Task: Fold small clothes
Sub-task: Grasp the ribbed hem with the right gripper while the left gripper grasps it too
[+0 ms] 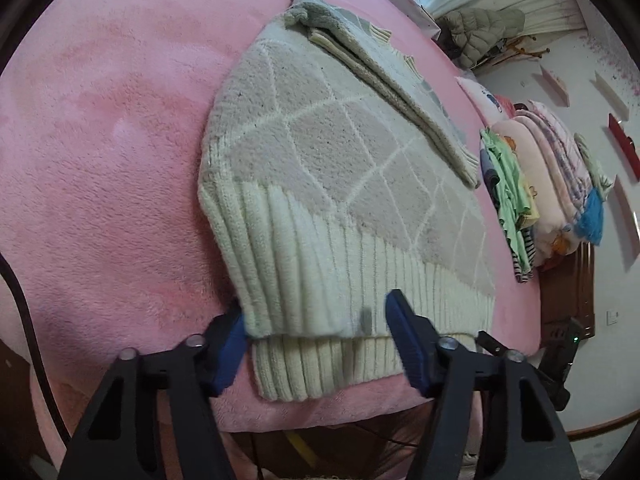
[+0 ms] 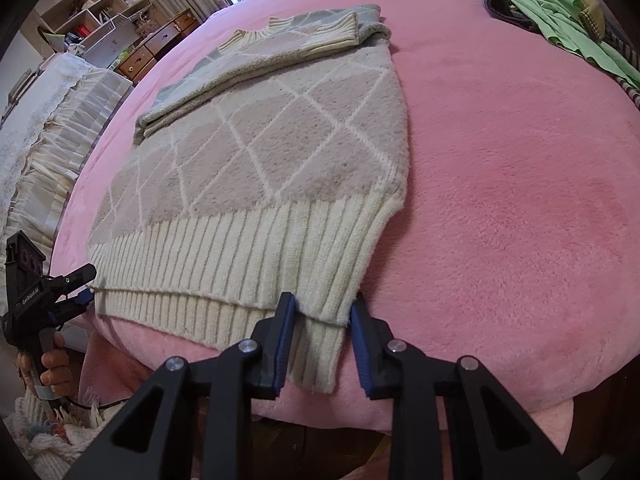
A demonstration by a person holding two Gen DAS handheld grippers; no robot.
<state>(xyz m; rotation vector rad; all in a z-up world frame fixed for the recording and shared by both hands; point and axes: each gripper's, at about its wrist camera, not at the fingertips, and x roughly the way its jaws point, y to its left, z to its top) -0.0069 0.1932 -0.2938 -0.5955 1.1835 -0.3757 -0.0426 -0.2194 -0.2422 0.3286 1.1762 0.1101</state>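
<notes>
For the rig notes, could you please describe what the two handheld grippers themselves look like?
Both are black plastic with triangular cut-outs and silver bolt heads at the pivots; the fingers carry blue pads. The left gripper matches the right gripper. In the right wrist view, the left gripper's body bears white lettering too small to read, and a bare hand grips its handle.

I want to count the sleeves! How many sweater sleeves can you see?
2. Both sleeves are folded across the sweater's far end, lying one on top of the other, cuffs pointing right. In the left view they look like one stacked strip, so parts are hidden.
</notes>
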